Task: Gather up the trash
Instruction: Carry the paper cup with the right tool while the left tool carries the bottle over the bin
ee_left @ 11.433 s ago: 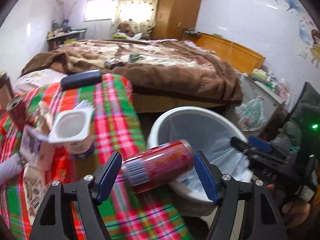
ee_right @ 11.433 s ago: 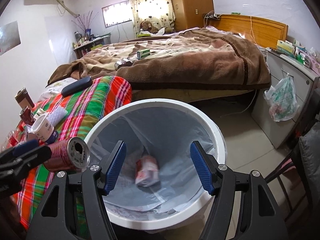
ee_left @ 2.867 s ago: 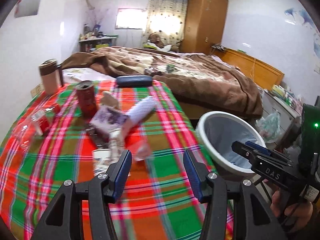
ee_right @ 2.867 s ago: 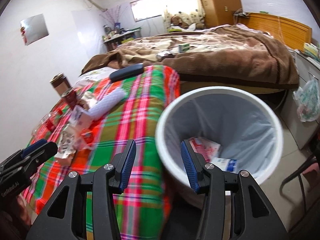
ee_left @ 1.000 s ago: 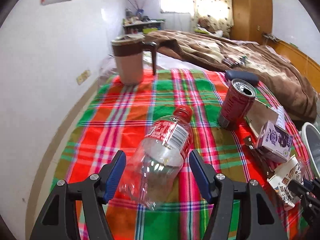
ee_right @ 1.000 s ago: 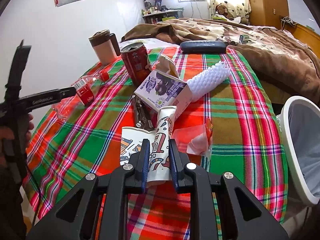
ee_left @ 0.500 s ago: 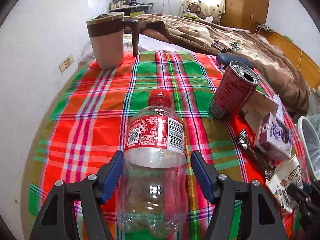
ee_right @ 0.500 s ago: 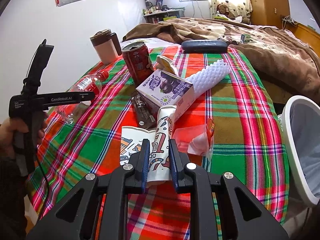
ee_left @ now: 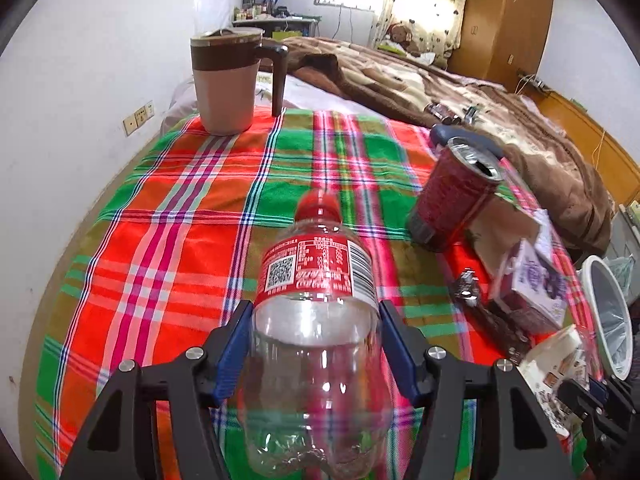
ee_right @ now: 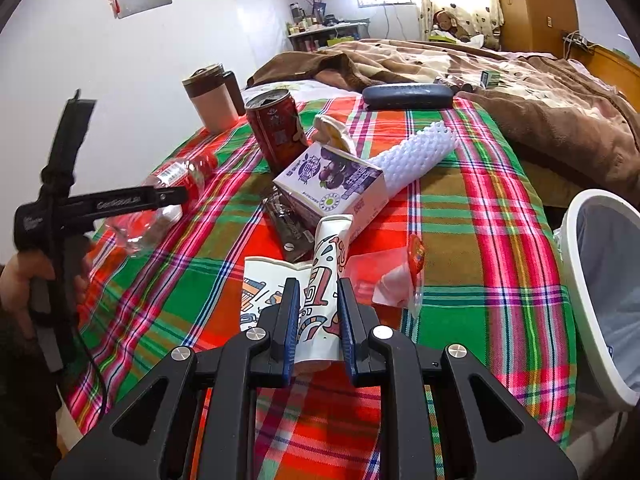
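A clear plastic bottle (ee_left: 316,272) with a red label and cap lies on the plaid cloth (ee_left: 160,248), cap pointing away. My left gripper (ee_left: 316,308) straddles its body; the jaws are closing and both blue pads touch its sides. The right wrist view shows the bottle (ee_right: 168,184) at the left, beside the left gripper's fingers (ee_right: 168,197). My right gripper (ee_right: 318,282) is shut on a flattened printed paper cup (ee_right: 326,240) resting on the cloth. The white trash bin (ee_right: 580,240) stands off the table's right edge.
A red can (ee_right: 276,128) stands upright behind a purple milk carton (ee_right: 332,184), a white foam sleeve (ee_right: 416,156), a dark wrapper (ee_right: 288,224) and a clear wrapper (ee_right: 400,272). A brown mug (ee_left: 226,80) and a dark case (ee_right: 408,96) sit farther back. A bed lies beyond.
The left gripper has come closer over the bottle and lined up with it, and its jaws have narrowed onto the bottle's sides. The right gripper and its cup have stayed put.
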A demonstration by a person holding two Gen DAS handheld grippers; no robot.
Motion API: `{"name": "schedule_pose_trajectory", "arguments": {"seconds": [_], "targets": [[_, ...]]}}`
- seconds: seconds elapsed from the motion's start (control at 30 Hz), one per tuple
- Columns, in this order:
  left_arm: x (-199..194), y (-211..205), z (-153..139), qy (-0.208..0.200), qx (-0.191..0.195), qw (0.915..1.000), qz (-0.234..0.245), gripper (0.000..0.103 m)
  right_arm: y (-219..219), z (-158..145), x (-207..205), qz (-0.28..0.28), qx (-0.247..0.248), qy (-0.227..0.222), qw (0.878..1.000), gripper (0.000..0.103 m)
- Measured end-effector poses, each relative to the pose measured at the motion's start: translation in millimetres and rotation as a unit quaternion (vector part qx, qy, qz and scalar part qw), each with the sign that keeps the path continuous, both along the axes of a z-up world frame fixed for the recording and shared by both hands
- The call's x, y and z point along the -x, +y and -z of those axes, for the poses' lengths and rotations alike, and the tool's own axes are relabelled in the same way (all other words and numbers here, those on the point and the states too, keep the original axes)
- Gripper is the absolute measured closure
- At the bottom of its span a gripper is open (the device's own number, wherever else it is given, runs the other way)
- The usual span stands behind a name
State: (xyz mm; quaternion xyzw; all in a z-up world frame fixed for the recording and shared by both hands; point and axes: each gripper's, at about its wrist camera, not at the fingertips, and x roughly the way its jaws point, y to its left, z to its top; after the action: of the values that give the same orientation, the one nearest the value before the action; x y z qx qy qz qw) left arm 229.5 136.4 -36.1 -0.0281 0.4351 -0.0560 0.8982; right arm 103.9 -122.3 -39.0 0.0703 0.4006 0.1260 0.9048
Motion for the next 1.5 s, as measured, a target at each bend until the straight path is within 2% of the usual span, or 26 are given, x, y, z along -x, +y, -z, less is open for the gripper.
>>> {"name": "schedule_pose_trajectory", "arguments": {"seconds": [0.23, 0.4, 0.57, 0.67, 0.77, 0.8, 0.87, 1.0, 1.2, 1.5], "targets": [[34, -10, -9, -0.022, 0.005, 0.9997, 0.000, 0.041, -4, -3, 6, 0.000, -0.009, -0.005, 1.000, 0.084], [48, -17, -4, -0.005, 0.012, 0.9998, 0.018, 0.041, -4, -6, 12, -0.004, -0.006, -0.013, 1.000, 0.084], [43, -20, 2, 0.023, 0.000, 0.9997, 0.011, 0.038, -6, -6, 14, -0.005, -0.005, -0.012, 1.000, 0.084], [35, -19, 6, 0.042, 0.018, 0.9989, 0.013, 0.036, -7, -8, 14, -0.002, -0.006, -0.014, 1.000, 0.084], [32, -23, 7, 0.039, 0.011, 0.9990, 0.017, 0.036, -9, -8, 14, 0.000, -0.007, -0.015, 1.000, 0.084], [32, -23, 8, 0.038, 0.011, 0.9991, 0.017, 0.041, -10, -7, 14, 0.001, -0.007, -0.015, 1.000, 0.084], [32, -22, 9, 0.039, 0.018, 0.9990, 0.012, 0.041, -10, -7, 15, 0.000, -0.008, -0.014, 1.000, 0.084], [39, -23, 7, 0.028, 0.014, 0.9995, 0.007, 0.042, -13, -7, 16, 0.001, -0.011, -0.016, 1.000, 0.084], [63, -27, -11, -0.011, 0.012, 0.9999, 0.003, 0.042, -17, -10, 19, 0.002, -0.018, -0.024, 1.000, 0.084], [101, -49, -40, -0.050, 0.019, 0.9983, 0.024, 0.042, -34, -23, 31, 0.015, -0.027, -0.049, 0.998, 0.084]]}}
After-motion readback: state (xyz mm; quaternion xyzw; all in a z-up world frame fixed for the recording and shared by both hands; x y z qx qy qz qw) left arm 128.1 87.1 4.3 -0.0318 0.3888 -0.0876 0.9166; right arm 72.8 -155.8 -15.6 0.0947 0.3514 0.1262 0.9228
